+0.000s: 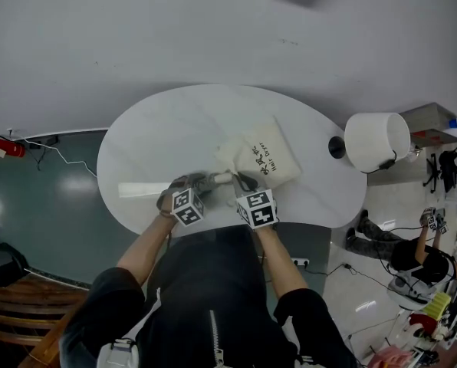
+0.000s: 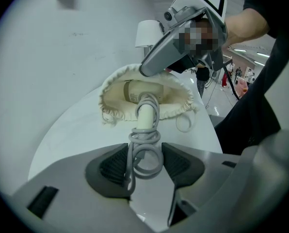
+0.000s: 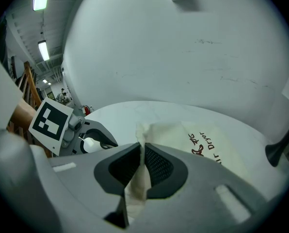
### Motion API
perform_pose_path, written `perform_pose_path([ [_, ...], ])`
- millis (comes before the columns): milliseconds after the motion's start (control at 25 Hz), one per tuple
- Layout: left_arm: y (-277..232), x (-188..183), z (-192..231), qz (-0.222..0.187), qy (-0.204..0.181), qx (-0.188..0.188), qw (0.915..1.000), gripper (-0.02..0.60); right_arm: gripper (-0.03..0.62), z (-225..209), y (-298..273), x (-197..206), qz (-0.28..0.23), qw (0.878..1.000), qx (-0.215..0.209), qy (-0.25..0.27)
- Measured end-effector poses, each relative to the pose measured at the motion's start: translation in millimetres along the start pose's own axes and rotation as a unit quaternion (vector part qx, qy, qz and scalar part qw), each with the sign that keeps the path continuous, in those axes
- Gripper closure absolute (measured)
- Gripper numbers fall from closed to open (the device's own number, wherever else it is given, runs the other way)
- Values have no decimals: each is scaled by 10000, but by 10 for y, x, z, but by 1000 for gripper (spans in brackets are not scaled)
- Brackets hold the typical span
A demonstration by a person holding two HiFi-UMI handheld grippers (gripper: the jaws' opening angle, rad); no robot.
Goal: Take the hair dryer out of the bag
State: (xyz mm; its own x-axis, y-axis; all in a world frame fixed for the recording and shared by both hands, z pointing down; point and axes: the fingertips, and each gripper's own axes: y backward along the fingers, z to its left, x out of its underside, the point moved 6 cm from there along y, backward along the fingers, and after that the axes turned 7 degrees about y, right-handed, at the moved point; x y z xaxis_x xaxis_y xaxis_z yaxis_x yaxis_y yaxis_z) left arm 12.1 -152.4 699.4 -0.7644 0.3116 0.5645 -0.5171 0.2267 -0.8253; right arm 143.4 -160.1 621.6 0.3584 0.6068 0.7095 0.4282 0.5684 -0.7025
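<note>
The hair dryer (image 2: 145, 114) protrudes handle-first from the bag (image 1: 263, 159) near the table's (image 1: 159, 136) near edge, the left gripper (image 2: 145, 163) clamped on its coiled cord (image 2: 144, 136) and the right gripper (image 3: 140, 166) pinching the bag's rim.

cream bag (image 1: 263, 159), white hair dryer (image 2: 146, 116)

The bag (image 1: 264, 156) reads "Hair Dryer".
</note>
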Motion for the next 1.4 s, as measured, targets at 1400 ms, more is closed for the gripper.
perform_pose_path([
  [1400, 429, 406, -111, 49, 219, -209, 9995, 360, 565, 173, -57, 84, 110, 9998, -23, 148],
])
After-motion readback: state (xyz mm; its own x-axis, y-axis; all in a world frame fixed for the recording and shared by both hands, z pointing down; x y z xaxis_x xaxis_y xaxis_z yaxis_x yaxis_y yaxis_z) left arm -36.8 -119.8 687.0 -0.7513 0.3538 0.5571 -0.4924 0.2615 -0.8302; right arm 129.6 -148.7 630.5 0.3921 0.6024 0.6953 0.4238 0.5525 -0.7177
